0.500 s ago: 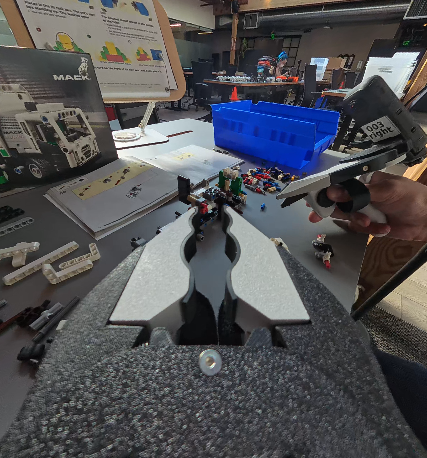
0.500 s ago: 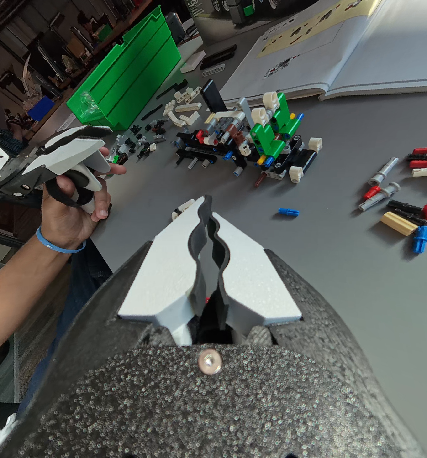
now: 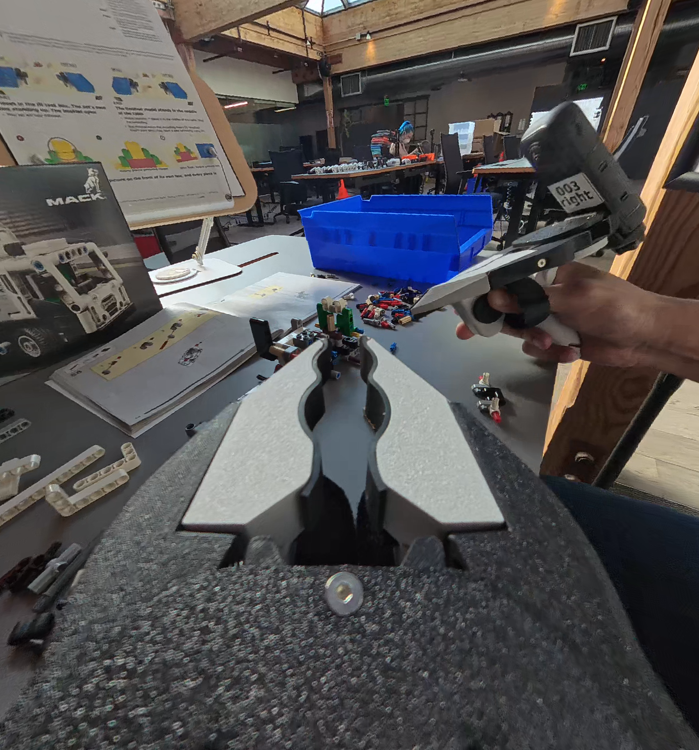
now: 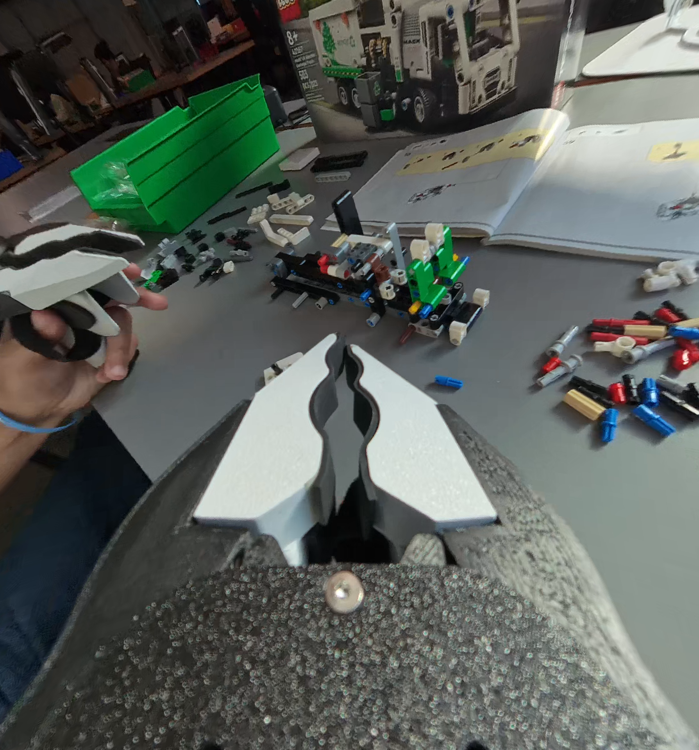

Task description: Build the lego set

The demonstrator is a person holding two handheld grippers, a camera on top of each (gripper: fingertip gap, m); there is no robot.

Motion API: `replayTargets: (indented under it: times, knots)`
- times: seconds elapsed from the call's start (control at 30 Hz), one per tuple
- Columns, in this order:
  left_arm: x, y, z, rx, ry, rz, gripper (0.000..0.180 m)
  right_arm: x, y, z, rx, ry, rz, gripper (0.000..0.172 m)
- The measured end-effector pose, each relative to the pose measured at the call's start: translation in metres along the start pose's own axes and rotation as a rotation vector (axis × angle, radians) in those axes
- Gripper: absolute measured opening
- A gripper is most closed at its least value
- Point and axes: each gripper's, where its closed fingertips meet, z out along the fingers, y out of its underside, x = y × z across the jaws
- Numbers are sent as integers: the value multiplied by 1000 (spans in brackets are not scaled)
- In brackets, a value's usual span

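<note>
Brick model (image 4: 380, 280) sits on grey table (image 4: 226, 332) in workshop; left claw (image 3: 341, 349) slightly parted, bare; right claw (image 4: 343, 345) closed, bare.

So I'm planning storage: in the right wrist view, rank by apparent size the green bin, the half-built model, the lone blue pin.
1. Green bin, though it's farthest away.
2. Half-built model.
3. Lone blue pin, smallest, though nearest.

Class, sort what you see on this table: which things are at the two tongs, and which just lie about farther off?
At the tongs: left tongs, open, facing the part-built model; right tongs, shut, near a blue pin.
Lying about: green bin, blue bin, open booklet, truck box.
</note>
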Motion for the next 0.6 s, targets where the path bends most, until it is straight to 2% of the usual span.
replayTargets:
  times: [0.13,0.27,0.33,0.4,0.6]
  knots:
    - [10,2,2,-10,-14,110,6,-5,-23,-2,83,71,-214,2]
    - [11,0,0,1,-19,126,7,-15,-52,-9,195,45,-340,19]
    - [9,0,1,1,-20,108,7,-22,-51,-10,219,-20,-362,36]
    - [11,6,5,-43,25,72,11,-17,-44,-10,197,-21,-351,43]
    - [11,2,3,-22,24,24,10,-8,-37,-24,176,41,-230,52]
